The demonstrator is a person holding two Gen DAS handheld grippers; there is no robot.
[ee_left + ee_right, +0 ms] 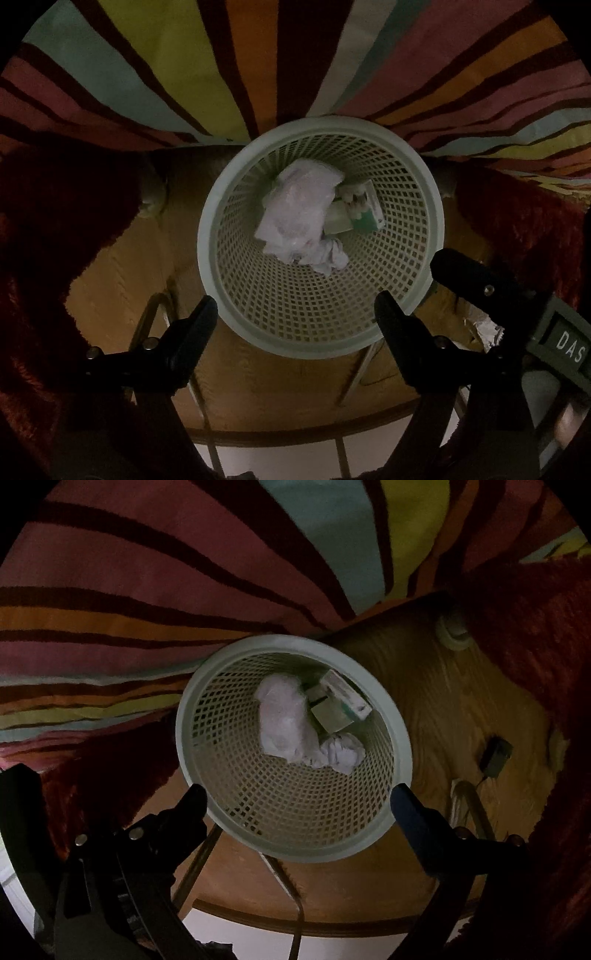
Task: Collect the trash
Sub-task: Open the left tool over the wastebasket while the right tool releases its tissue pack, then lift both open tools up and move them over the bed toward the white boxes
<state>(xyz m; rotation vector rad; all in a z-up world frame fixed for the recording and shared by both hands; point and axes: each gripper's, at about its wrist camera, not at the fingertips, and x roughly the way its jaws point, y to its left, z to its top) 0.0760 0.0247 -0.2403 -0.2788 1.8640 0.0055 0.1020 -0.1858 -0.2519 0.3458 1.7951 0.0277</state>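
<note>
Both grippers hang over the bin (321,236), looking down into it. The left gripper (295,314) has its jaws wide apart and holds nothing. The right gripper (297,805) is wide apart too, and it is empty as well. The bin is a pale basket with little holes, and it stands on a round wood table (122,258) next to a striped cloth (147,66). Trash already lies at the bottom of the bin: a crinkly plastic bag (295,206), a balled-up paper (328,256) touching it, and a small box (364,212) with green on it beside the bag. So a good part of the job looks done. One more crumpled paper (489,330) sits on the table outside the bin, near the right gripper's arm, so that may be left to pick up. A small dark thing (495,755) with a cord lies on the table too; I cannot tell what it is. White letters "DAS" (570,345) show on the gripper. The writing on the box is too small to read.
</note>
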